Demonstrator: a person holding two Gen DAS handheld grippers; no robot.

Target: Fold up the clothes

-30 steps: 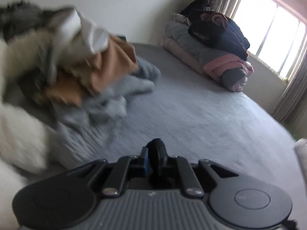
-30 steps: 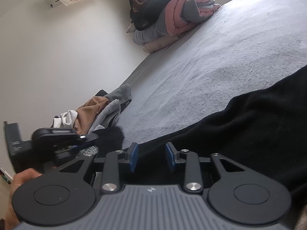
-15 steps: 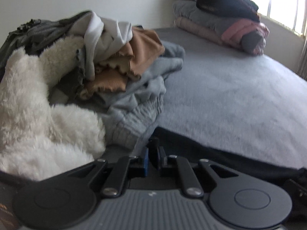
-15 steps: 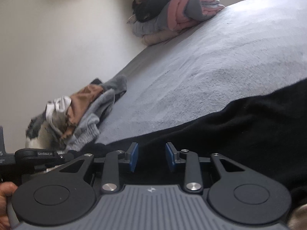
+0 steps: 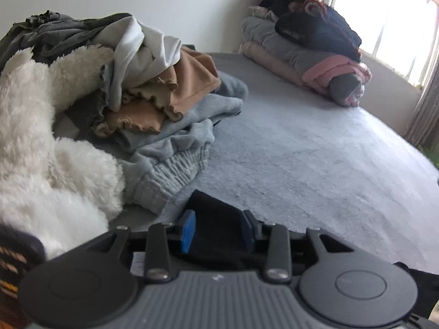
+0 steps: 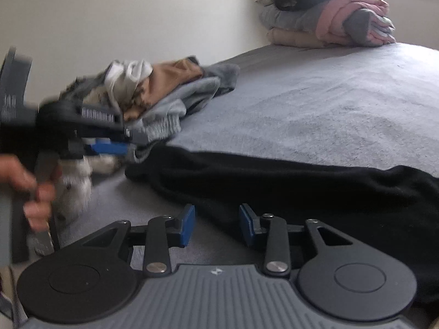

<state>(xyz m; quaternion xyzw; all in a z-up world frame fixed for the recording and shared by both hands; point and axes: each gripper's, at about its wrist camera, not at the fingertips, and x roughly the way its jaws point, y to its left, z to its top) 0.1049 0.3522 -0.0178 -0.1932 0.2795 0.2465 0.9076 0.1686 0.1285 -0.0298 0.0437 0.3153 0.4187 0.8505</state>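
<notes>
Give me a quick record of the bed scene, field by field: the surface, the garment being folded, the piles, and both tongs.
surface: grey bed cover
garment in work: black garment lying flat on the near edge of the bed
unfolded heap: mixed pile of clothes, left side
stack: bedding stack by the window
left tongs: jaws opening, black cloth between them
right tongs: jaws opening, pads clear, over the black garment's edge

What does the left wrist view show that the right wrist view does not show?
Only the left wrist view shows the window and the curtain.

Only the right wrist view shows a hand carrying the left hand-held gripper, its jaws opening, and the long spread of the black garment.

Both show the unfolded clothes pile, the folded stack, the grey bed cover and part of the black garment.
</notes>
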